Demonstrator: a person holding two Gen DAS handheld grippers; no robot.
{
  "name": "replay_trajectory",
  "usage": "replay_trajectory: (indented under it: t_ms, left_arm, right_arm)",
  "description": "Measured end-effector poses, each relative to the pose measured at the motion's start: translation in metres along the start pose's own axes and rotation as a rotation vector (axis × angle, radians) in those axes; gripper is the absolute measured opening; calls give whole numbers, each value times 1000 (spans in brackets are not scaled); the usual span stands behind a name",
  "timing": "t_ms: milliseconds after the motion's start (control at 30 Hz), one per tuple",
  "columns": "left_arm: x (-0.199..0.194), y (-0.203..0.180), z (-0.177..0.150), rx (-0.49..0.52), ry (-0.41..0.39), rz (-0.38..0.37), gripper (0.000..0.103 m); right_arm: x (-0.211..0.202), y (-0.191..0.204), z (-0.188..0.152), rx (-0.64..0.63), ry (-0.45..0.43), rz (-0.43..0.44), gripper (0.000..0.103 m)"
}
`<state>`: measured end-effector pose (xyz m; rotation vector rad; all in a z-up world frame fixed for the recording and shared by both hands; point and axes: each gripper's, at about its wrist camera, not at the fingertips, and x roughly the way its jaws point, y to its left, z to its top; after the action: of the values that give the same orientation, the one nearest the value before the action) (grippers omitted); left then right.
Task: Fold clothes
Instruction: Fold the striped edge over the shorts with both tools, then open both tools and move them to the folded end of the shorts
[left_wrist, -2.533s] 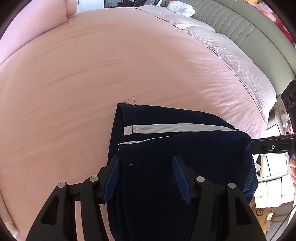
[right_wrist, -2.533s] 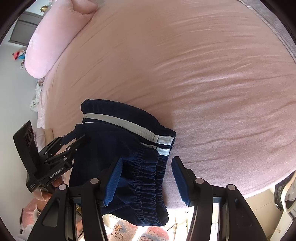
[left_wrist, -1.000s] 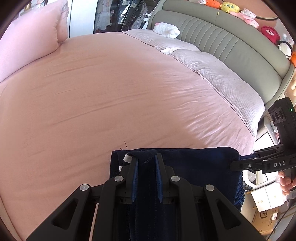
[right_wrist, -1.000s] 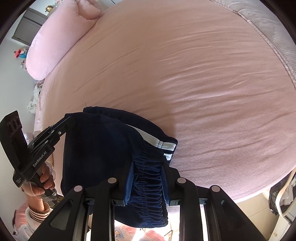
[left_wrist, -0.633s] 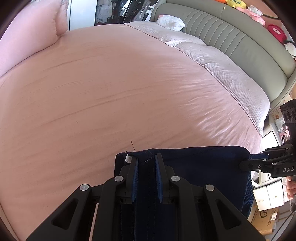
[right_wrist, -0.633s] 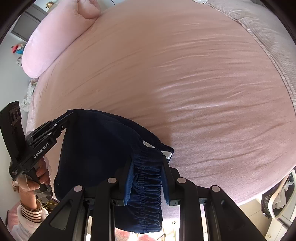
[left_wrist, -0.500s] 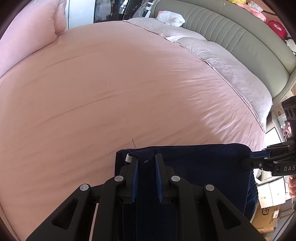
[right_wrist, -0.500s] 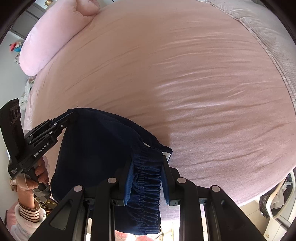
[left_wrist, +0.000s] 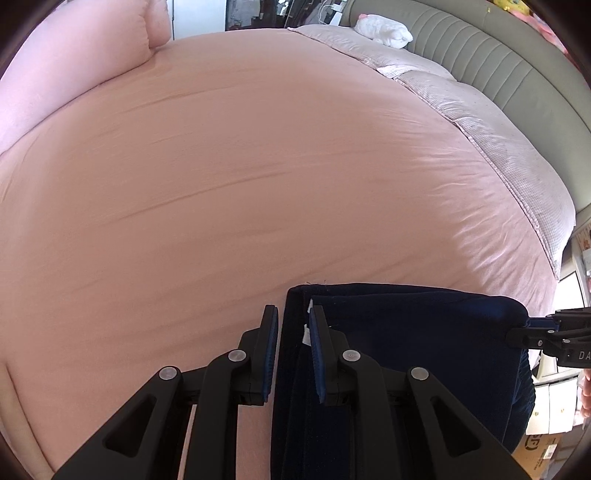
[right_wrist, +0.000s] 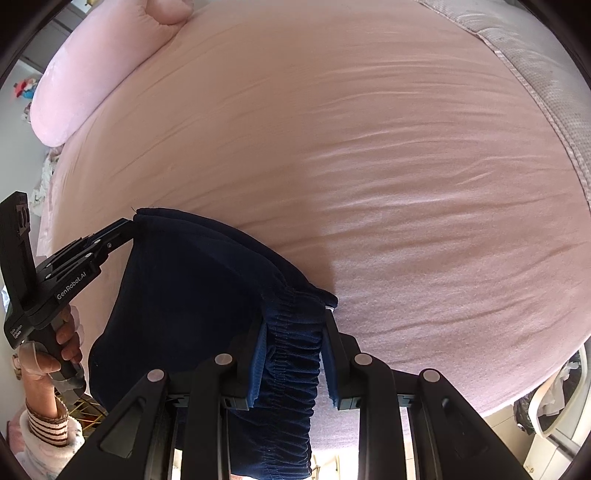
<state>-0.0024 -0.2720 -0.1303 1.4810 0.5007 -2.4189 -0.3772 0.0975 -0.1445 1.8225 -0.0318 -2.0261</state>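
Pink bedsheet (left_wrist: 258, 177) is stretching across the wide bed. Left gripper (left_wrist: 293, 325) is pinching one corner of the folded navy-blue fabric trousers (left_wrist: 406, 332); right gripper (right_wrist: 293, 332) is clamping their gathered elastic waistband, holding them taut at the bed's near edge.

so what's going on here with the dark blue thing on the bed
A person is folding navy trousers at the near edge of a pink bed, with a handheld gripper in each hand. The left gripper is shut on one top corner of the folded cloth, and the right gripper is shut on the gathered elastic waistband at the other corner. The upper edge is stretched between them over the sheet, while the rest hangs down off the bed's edge.
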Motion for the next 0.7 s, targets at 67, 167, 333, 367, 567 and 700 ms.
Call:
replay_trajectory:
  t_ms: [67,167,333,367,567,700]
  left_arm:
    - [-6,10,-2,-64,12,-45,15]
    - [-20,25,-10,-169,0,-141,15]
    - [-41,33,-31,-211,-5,-162,36]
    - [-44,31,-36,-196,-8,-143,50]
    - [-52,21,-67,-131,25,-132,56]
    - [-50,19,-83,-124,49,-136,56]
  right_arm:
    - [-1,-2,-2,18,5,13,26]
    - [-7,-5,-7,38,6,33,27]
    - [-21,-12,-19,70,-10,52,39]
    - [-24,-12,-21,65,-14,53,40]
    - [-32,-15,-25,45,-9,50,40]
    - [-40,-16,-34,34,15,34,40]
